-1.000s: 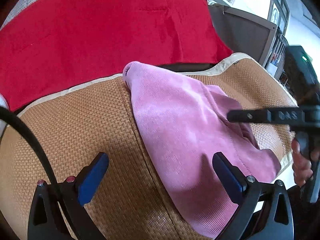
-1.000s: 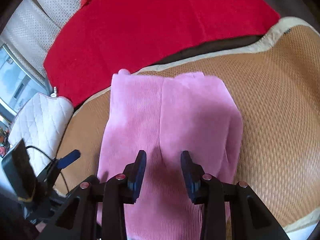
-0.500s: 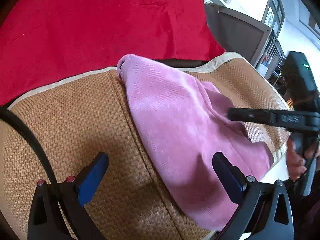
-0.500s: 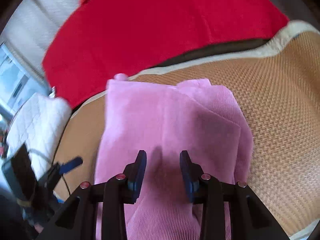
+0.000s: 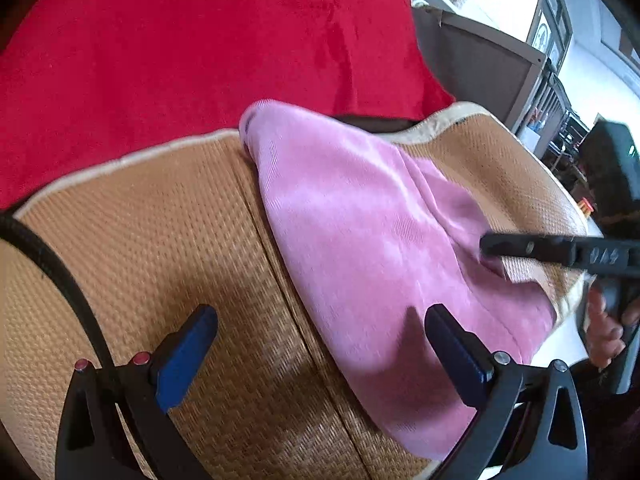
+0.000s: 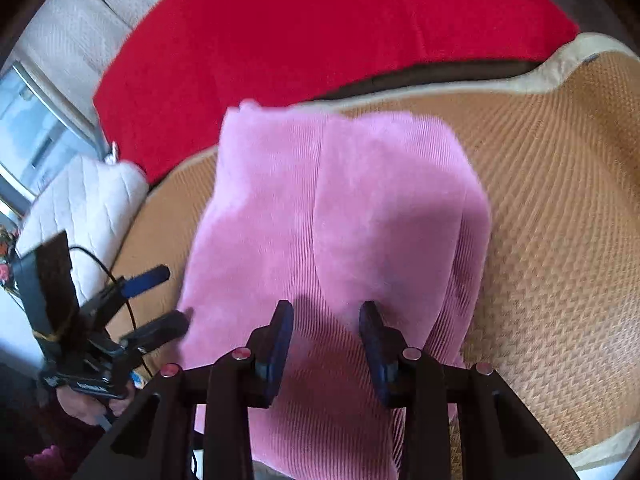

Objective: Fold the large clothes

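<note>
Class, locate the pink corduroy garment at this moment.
In both wrist views the pink corduroy garment lies folded on the woven tan mat, its far end near the red cloth.

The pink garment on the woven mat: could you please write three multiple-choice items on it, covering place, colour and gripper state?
1. What lies beyond the pink garment?
A. red cloth
B. green towel
C. wooden floor

2. What colour is the woven mat?
A. blue
B. tan
C. black

3. How does the left gripper stand?
A. open wide
B. shut on the garment
C. shut on the mat

Key: A, the red cloth spreads behind it; B, the weave is tan; A, its blue pads stand far apart, holding nothing.
</note>
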Tool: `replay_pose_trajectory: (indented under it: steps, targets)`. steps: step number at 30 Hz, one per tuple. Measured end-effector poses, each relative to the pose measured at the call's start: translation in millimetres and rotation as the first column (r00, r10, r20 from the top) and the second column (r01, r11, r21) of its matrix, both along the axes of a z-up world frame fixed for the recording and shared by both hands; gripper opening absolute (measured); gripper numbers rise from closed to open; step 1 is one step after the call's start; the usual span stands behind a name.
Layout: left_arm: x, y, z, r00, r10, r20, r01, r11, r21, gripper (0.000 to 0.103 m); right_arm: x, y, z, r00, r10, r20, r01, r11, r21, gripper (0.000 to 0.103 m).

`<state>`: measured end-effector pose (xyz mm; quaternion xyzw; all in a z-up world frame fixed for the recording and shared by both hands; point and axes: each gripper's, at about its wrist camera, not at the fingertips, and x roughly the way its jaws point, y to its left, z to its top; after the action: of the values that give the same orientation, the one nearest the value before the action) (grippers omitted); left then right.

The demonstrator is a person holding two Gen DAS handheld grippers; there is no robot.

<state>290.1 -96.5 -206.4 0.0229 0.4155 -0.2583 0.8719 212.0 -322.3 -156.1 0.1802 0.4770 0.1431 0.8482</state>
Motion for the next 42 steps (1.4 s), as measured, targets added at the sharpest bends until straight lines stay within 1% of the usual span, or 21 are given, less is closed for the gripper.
replay_pose_trajectory:
  steps: [2,4,5,7,9,10,11,12,15,17,19,22,25,26,27,30,31,32,36,40,42]
  targets:
    - [11,-3,3,0.999,0.029,0.014,-0.029,1.000,-0.005,0.103,8,-1,12,0.999,-0.033,0.034,0.032,0.999,0.021,0.038]
    - [23,-5,1,0.998,0.060,0.021,-0.060,0.998,0.001,0.103,23,-2,14,0.997,-0.065,0.032,0.064,0.997,0.036,0.038]
    - [28,-9,0,0.998,0.062,0.023,-0.062,0.998,0.014,0.103,34,-2,12,0.996,-0.087,0.019,0.087,0.995,0.043,0.038]
    - [36,-20,-13,0.999,0.046,0.014,-0.047,0.995,0.083,0.103,47,0,2,0.993,-0.121,-0.006,0.121,0.992,0.033,0.038]
    - [41,-21,-21,0.999,0.037,-0.028,-0.035,0.998,0.053,0.103,66,1,-12,0.987,-0.146,-0.066,0.147,0.989,0.005,0.038]
    - [43,-19,-24,0.997,0.040,-0.066,-0.038,0.999,0.028,0.103,75,2,-30,0.981,-0.149,-0.128,0.151,0.989,0.005,0.038]
    - [44,-16,-23,0.996,0.042,-0.081,-0.041,0.999,0.016,0.103,77,2,-35,0.980,-0.145,-0.134,0.148,0.989,0.014,0.038]
    - [43,-13,-21,0.996,0.042,-0.076,-0.042,0.999,0.007,0.103,77,2,-33,0.983,-0.143,-0.116,0.146,0.989,0.019,0.038]
    - [33,-6,-9,0.999,0.038,-0.029,-0.038,0.999,0.004,0.103,65,-5,-21,0.987,-0.143,-0.079,0.148,0.987,0.059,0.037]
    - [23,-4,-1,1.000,0.024,-0.013,-0.024,1.000,-0.009,0.103,54,-9,-14,0.988,-0.141,-0.057,0.145,0.987,0.064,0.037]
    - [11,1,4,1.000,0.009,0.002,-0.009,1.000,-0.003,0.103,38,-10,-4,0.993,-0.108,-0.039,0.110,0.992,0.067,0.039]
    - [-3,1,7,0.999,-0.024,0.021,0.023,0.999,0.031,0.103,16,-4,8,0.997,-0.071,-0.014,0.072,0.997,0.031,0.039]
    - [-13,-3,-4,0.999,-0.041,0.003,0.040,0.996,0.084,0.103,-1,-2,15,1.000,-0.030,0.005,0.030,0.999,0.009,0.039]
    - [-14,-5,-10,0.999,-0.045,-0.006,0.045,0.994,0.100,0.103,-8,1,12,1.000,-0.021,0.001,0.021,1.000,-0.001,0.039]
    - [-14,-5,-16,0.999,-0.044,-0.013,0.045,0.994,0.099,0.103,-14,1,9,1.000,-0.017,-0.014,0.017,1.000,-0.008,0.039]
    - [-10,0,-19,0.998,-0.039,-0.058,0.042,0.998,0.056,0.103,-12,10,-22,0.993,-0.006,-0.116,-0.001,0.998,-0.061,0.039]
    - [-11,1,-16,0.998,-0.033,-0.047,0.036,0.998,0.055,0.103,-12,12,-25,0.994,-0.004,-0.110,-0.003,0.998,-0.067,0.041]
    - [-13,2,-13,0.999,-0.033,-0.031,0.034,0.998,0.056,0.103,-11,11,-20,0.995,-0.004,-0.100,-0.002,0.998,-0.058,0.040]
    - [-22,5,3,0.999,-0.028,0.044,0.026,0.998,0.057,0.103,-13,-4,-2,0.999,-0.028,-0.040,0.029,0.999,0.027,0.041]
    - [-26,9,21,0.992,0.016,0.127,-0.026,0.996,0.081,0.103,-17,-13,21,0.996,-0.062,0.068,0.057,0.996,0.073,0.041]
    - [-29,12,27,0.985,0.039,0.165,-0.055,0.994,0.095,0.103,-21,-18,30,0.989,-0.098,0.114,0.087,0.992,0.093,0.055]
